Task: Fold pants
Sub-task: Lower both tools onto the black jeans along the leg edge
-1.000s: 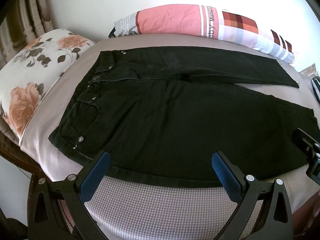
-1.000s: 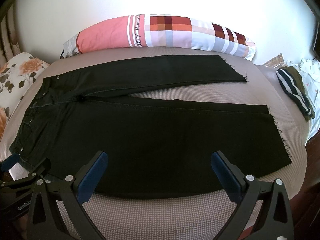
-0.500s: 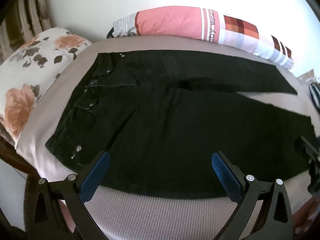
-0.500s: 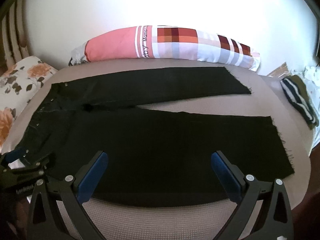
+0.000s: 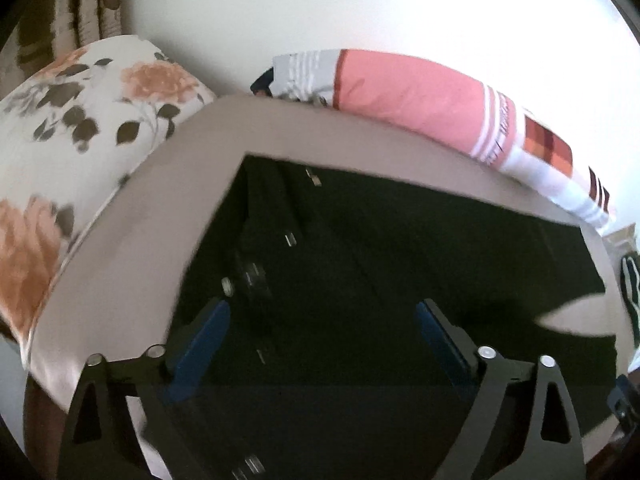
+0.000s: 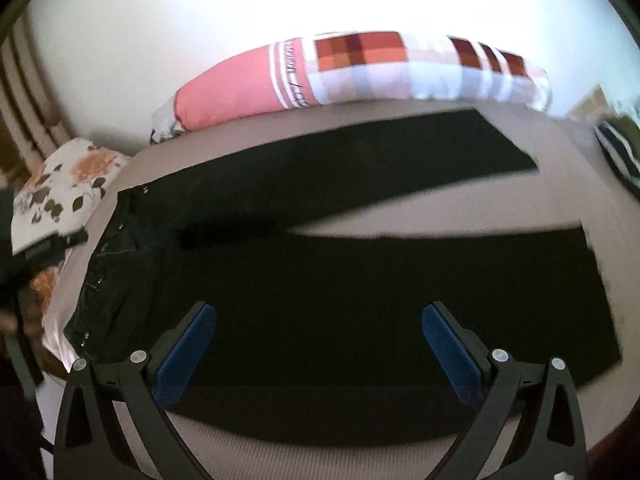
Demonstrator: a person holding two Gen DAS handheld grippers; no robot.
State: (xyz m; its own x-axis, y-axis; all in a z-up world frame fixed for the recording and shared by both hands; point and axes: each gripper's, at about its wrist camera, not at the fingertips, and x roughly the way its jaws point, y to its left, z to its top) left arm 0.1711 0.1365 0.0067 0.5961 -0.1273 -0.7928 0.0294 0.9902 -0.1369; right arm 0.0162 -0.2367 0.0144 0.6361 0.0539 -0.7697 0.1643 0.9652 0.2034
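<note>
Black pants lie flat on the bed, waistband at the left, two legs spread apart toward the right. In the left wrist view the pants fill the middle, with the waistband buttons near the left finger. My left gripper is open and empty, close over the waistband end. My right gripper is open and empty, over the near leg. Part of the left gripper shows at the left edge of the right wrist view.
A taupe bed sheet lies under the pants. A pink and plaid bolster lies along the wall. A floral pillow sits at the left. Striped clothing lies at the far right.
Both grippers moved forward and lower toward the pants. The left one swung toward the waistband, which now looks much closer. The pants have not moved.
</note>
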